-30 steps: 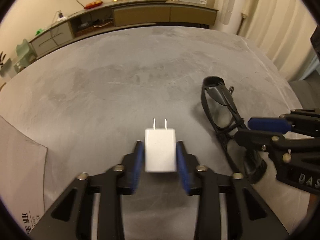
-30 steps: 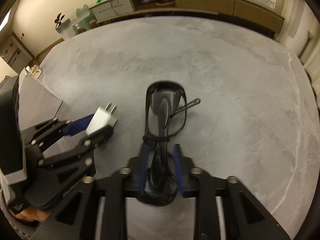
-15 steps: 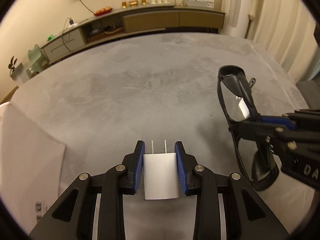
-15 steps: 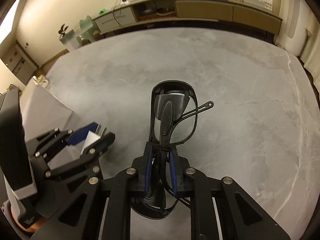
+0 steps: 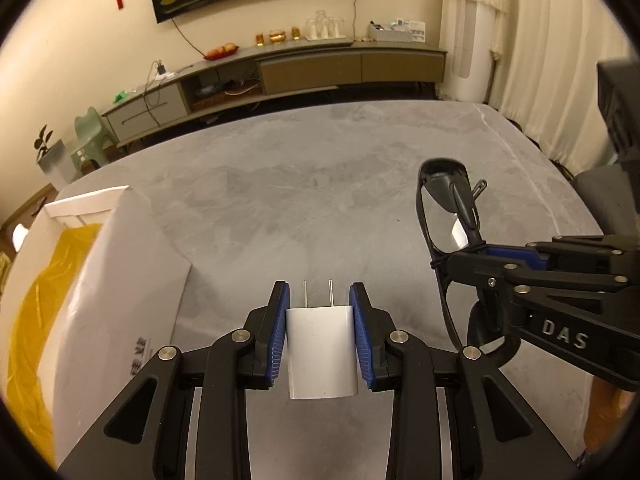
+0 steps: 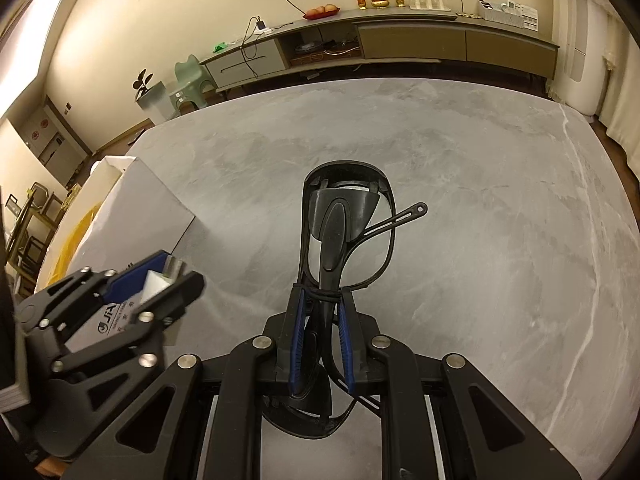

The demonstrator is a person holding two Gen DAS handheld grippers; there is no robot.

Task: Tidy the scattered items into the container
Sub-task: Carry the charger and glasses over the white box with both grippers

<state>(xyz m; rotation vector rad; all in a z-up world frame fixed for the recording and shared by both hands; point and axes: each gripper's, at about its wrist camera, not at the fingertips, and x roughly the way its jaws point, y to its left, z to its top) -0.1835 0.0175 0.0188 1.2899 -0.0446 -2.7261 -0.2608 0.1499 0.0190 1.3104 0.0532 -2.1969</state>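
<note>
My left gripper [image 5: 319, 296] is shut on a white plug adapter [image 5: 321, 354], prongs pointing forward, held above the grey table. To its left stands a white box [image 5: 120, 264] with a yellow bag [image 5: 36, 304] inside. My right gripper [image 6: 321, 300] is shut on folded black glasses [image 6: 344, 216], lifted off the table with one lens frame sticking forward. In the left wrist view the glasses [image 5: 444, 208] hang at the right in the right gripper [image 5: 484, 258]. The right wrist view shows the left gripper [image 6: 160, 280] with the adapter [image 6: 154, 282] beside the box [image 6: 136, 208].
The grey stone table [image 6: 460, 184] stretches ahead and to the right. A long low sideboard [image 5: 304, 68] with small items runs along the far wall. Curtains [image 5: 560, 60] hang at the right; a green stool [image 6: 190, 76] and plant stand beyond the table's left end.
Both grippers have risen and tilted up with their loads. The white box has come further into view at the left, so both have shifted towards it.
</note>
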